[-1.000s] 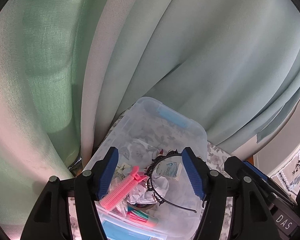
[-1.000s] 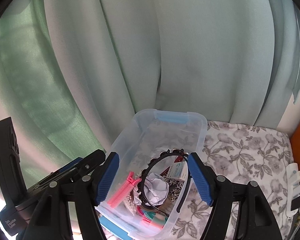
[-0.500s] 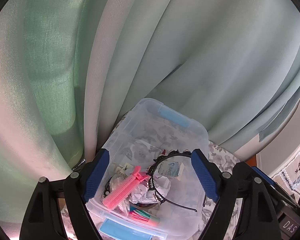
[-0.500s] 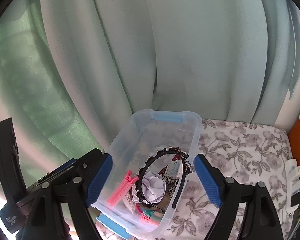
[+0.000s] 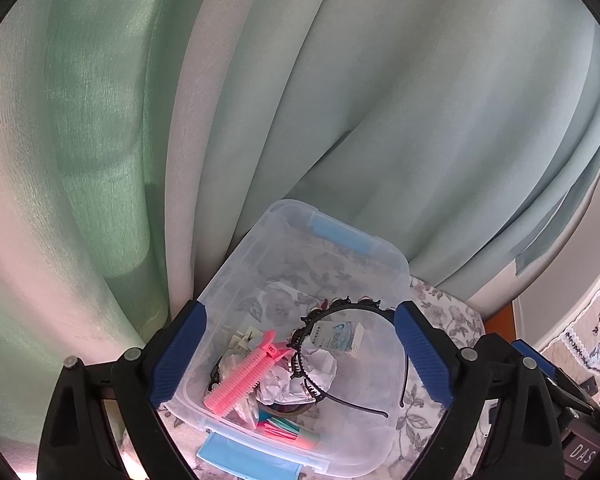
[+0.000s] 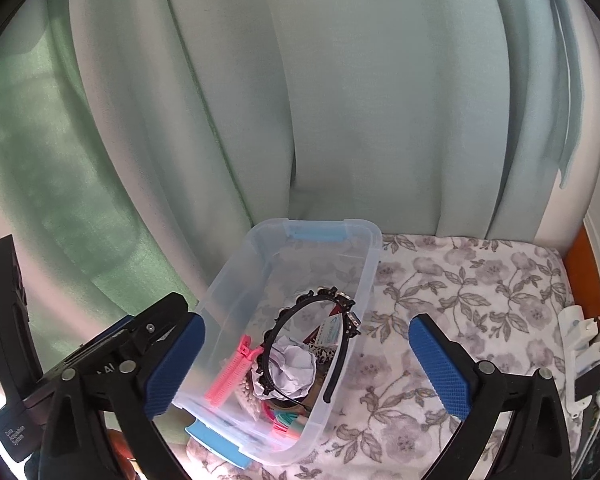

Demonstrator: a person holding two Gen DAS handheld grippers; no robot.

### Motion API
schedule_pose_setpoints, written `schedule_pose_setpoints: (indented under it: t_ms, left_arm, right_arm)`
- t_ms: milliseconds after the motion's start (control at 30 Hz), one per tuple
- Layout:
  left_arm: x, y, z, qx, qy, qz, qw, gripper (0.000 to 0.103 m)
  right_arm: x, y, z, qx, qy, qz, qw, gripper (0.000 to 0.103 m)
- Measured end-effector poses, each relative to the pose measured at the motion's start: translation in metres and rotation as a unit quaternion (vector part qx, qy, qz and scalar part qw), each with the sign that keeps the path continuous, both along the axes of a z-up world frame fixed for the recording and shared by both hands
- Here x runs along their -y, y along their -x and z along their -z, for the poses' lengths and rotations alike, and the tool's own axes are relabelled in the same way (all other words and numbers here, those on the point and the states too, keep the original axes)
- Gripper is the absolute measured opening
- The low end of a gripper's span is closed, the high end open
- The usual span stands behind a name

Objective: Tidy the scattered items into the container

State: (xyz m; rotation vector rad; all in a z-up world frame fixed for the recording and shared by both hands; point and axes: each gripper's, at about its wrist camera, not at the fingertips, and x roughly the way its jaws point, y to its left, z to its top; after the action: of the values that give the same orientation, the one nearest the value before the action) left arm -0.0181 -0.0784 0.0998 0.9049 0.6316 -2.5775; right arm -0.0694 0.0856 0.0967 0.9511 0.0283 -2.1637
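A clear plastic container (image 5: 236, 264) with blue latches stands on a floral cloth; it also shows in the right wrist view (image 6: 364, 264). In it lie a pink hair clip (image 5: 242, 378), a black headband (image 5: 340, 312), crumpled white paper (image 5: 320, 364), a small white-blue box (image 5: 338, 336) and other small items. The clip (image 6: 230, 376) and headband (image 6: 300, 304) show in the right wrist view too. My left gripper (image 5: 300, 352) is open and empty above the container. My right gripper (image 6: 306, 368) is open and empty above its right side.
Pale green curtains (image 5: 340, 100) hang right behind the container. The floral cloth (image 6: 480, 288) spreads to the right. White plugs and cables (image 6: 584, 340) sit at the far right edge. The left gripper's body (image 6: 100, 364) is at the lower left of the right wrist view.
Both grippers have opened wider and pulled back up from the container. The items inside have not moved.
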Motion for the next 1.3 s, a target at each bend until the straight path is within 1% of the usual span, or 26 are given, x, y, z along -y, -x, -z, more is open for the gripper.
schedule_pose_setpoints:
  t_ms: [167,300,433,600,700,800,1100,1167,1300]
  left_arm:
    - [-0.004,0.0,-0.002,0.007,0.004,0.001,1.0,0.098]
    - [-0.01,0.0,-0.005,0.017,0.019,0.001,0.9997,0.098]
    - [-0.016,-0.002,-0.009,0.017,0.018,0.005,0.9997,0.098]
    - [-0.028,-0.002,-0.011,0.034,0.038,0.002,0.9987,0.098]
    - [-0.035,-0.001,-0.01,0.045,0.04,0.015,0.9981,0.098]
    - [-0.042,-0.002,-0.012,0.046,0.04,0.02,0.998,0.098]
    - [-0.062,-0.003,-0.011,0.064,0.07,0.031,0.995,0.098]
    - [-0.066,-0.003,-0.009,0.07,0.076,0.04,0.9939,0.098]
    - [-0.072,-0.001,-0.007,0.088,0.094,0.042,0.9908,0.098]
  right_arm:
    - [-0.009,0.0,0.0,-0.002,-0.007,0.013,1.0,0.103]
    - [-0.017,0.001,0.0,0.002,-0.01,0.022,1.0,0.103]
    - [-0.024,-0.001,0.0,-0.001,-0.014,0.027,1.0,0.103]
    - [-0.038,-0.002,-0.002,0.003,-0.011,0.041,0.999,0.103]
    - [-0.045,-0.001,-0.002,0.007,-0.014,0.047,0.999,0.103]
    - [-0.051,-0.001,-0.003,0.01,-0.017,0.047,0.999,0.103]
    - [-0.066,0.0,-0.005,0.017,-0.025,0.052,0.998,0.103]
    - [-0.067,0.0,-0.003,0.02,-0.03,0.054,0.998,0.103]
    - [-0.071,0.0,0.001,0.027,-0.043,0.064,0.997,0.103]
